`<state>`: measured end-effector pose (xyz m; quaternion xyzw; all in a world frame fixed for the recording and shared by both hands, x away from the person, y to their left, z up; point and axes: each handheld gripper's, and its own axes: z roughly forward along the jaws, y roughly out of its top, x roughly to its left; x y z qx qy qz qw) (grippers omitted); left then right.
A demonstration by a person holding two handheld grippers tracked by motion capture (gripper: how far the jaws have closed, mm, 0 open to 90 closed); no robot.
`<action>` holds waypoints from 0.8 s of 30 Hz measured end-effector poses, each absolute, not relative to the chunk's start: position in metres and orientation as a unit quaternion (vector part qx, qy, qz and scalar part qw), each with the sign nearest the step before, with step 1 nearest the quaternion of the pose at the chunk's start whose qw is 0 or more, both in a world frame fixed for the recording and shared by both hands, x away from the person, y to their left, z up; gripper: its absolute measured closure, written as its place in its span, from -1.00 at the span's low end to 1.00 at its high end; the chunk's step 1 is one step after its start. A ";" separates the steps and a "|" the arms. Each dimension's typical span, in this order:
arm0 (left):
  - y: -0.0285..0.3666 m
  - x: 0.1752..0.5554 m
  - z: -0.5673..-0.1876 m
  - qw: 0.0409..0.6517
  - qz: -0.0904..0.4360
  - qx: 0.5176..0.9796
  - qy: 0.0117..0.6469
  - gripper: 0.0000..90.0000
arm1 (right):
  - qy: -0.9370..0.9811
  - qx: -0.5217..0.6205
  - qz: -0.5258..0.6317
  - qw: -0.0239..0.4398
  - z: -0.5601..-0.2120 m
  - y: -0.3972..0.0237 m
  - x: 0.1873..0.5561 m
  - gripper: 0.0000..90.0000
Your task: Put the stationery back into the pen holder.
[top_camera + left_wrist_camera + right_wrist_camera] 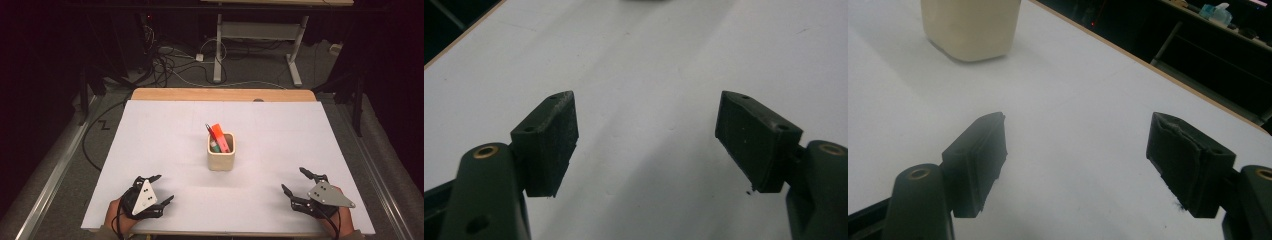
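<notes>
A cream square cup (221,153) stands upright at the middle of the white table sheet (165,150). It holds a red-orange item (220,136), a dark pen (210,131) and a green piece. My left gripper (163,188) rests near the front left edge, open, with nothing between its jaws. My right gripper (295,181) rests near the front right edge, open and empty too. In the right gripper view the cup (971,27) sits far ahead at the upper left, beyond the spread gripper (1075,142). Bare white sheet lies between the jaws of the left gripper (646,125).
The wooden table edge (222,94) runs along the far side. Beyond it stand a desk frame (260,45) and loose cables (170,62) on the floor. Metal rails (52,170) flank the table. White sheet spreads on all sides of the cup.
</notes>
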<state>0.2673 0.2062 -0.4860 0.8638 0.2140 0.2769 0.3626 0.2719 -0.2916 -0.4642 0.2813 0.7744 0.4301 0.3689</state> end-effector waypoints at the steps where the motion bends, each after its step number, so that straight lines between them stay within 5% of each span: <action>1: 0.207 0.267 -0.486 0.362 0.277 0.864 0.215 -0.46 | 0.775 0.280 0.430 0.369 -0.465 -0.292 0.271 -0.47; 24: 0.205 0.267 -0.485 0.362 0.278 0.865 0.208 -0.46 | 0.777 0.277 0.424 0.372 -0.470 -0.288 0.263 -0.55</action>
